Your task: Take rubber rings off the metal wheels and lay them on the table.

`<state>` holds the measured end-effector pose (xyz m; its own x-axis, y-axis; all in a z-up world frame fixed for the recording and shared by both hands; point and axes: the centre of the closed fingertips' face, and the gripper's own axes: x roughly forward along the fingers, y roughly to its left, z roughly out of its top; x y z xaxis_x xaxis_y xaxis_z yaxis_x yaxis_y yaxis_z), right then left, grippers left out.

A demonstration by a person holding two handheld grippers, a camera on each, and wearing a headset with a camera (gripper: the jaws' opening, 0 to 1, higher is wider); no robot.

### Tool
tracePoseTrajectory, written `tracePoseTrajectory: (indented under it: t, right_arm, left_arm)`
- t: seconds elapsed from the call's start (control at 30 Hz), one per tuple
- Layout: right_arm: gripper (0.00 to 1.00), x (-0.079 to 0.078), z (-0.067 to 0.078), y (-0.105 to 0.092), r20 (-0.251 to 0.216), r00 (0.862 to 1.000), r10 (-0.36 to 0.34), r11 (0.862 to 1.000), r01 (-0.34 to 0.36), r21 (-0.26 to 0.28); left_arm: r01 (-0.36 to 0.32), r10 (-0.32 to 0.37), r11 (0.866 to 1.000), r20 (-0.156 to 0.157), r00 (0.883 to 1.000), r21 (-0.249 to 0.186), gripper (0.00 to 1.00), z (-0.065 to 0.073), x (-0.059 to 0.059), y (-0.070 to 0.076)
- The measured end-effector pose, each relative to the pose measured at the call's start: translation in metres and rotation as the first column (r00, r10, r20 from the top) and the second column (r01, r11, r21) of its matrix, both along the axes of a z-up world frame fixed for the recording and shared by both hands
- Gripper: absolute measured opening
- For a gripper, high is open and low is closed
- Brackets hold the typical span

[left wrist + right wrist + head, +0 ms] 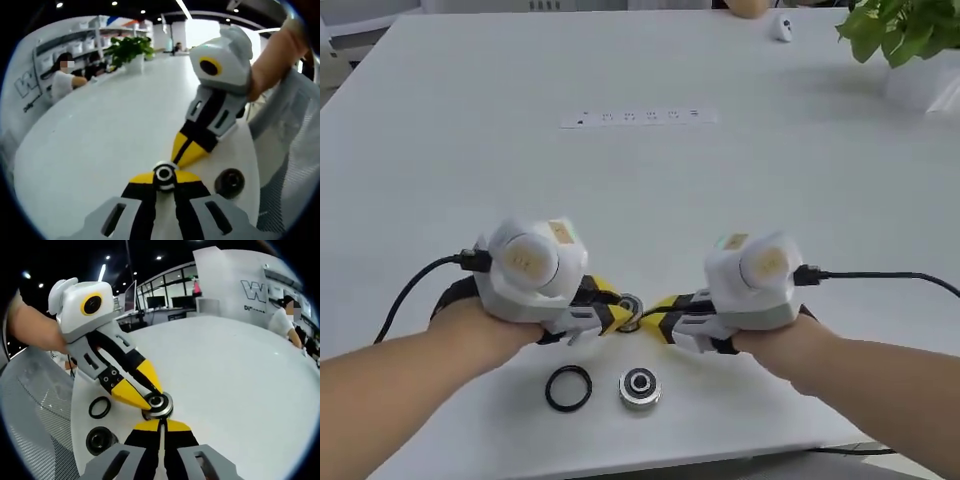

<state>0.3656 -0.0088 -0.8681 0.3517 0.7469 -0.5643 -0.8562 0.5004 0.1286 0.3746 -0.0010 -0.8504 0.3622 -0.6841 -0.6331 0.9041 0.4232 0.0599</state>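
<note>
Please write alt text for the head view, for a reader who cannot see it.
Two hand-held white grippers with yellow-and-black jaws, the left gripper and the right gripper, meet tip to tip at a small round metal wheel over a white table. Nearer the person, a loose black rubber ring lies beside a second metal wheel.
</note>
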Motion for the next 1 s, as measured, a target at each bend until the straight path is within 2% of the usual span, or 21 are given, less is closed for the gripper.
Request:
tracePoseTrajectory:
  t: [0.17,0.27,0.33,0.6,0.63,0.8,0.93,1.0]
  right_arm:
    - [0.00,0.002,-0.001,0.000,-0.008,1.000,-0.013,1.000,0.013,-0.004]
    - [0.00,0.003,0.001,-0.001,-0.075,0.995,-0.064,0.996,0.069,0.058]
    - [0.00,0.004,0.002,-0.004,-0.089,0.993,-0.082,0.994,0.088,0.070]
    - [0.00,0.006,0.006,-0.006,-0.108,0.988,-0.108,0.987,0.119,0.104]
    - [0.00,0.010,0.009,-0.007,-0.093,0.988,-0.122,0.985,0.132,0.110]
    - [0.00,0.011,0.012,-0.007,-0.119,0.983,-0.140,0.977,0.156,0.143]
    - [0.00,0.011,0.016,-0.005,-0.107,0.984,-0.144,0.976,0.159,0.149]
    - [0.00,0.011,0.017,-0.003,-0.115,0.983,-0.145,0.974,0.162,0.159]
  left_arm:
    - [-0.008,0.008,1.000,0.013,1.000,0.007,0.13,0.000,0.001,0.001]
    - [-0.017,0.017,1.000,0.009,1.000,0.005,0.13,0.000,0.002,0.002]
    - [-0.016,0.016,1.000,0.008,1.000,0.011,0.13,0.000,0.001,0.001]
    - [-0.023,0.023,1.000,0.005,1.000,0.014,0.12,0.000,0.001,0.001]
    - [-0.024,0.024,1.000,0.003,1.000,0.015,0.12,0.000,0.000,0.001]
    - [-0.031,0.031,0.999,0.003,1.000,0.018,0.12,0.000,-0.001,0.001]
    - [-0.035,0.035,0.999,0.006,0.999,0.024,0.12,-0.001,-0.002,0.000]
    - [-0.035,0.035,0.999,0.010,0.999,0.026,0.12,-0.001,-0.002,0.001]
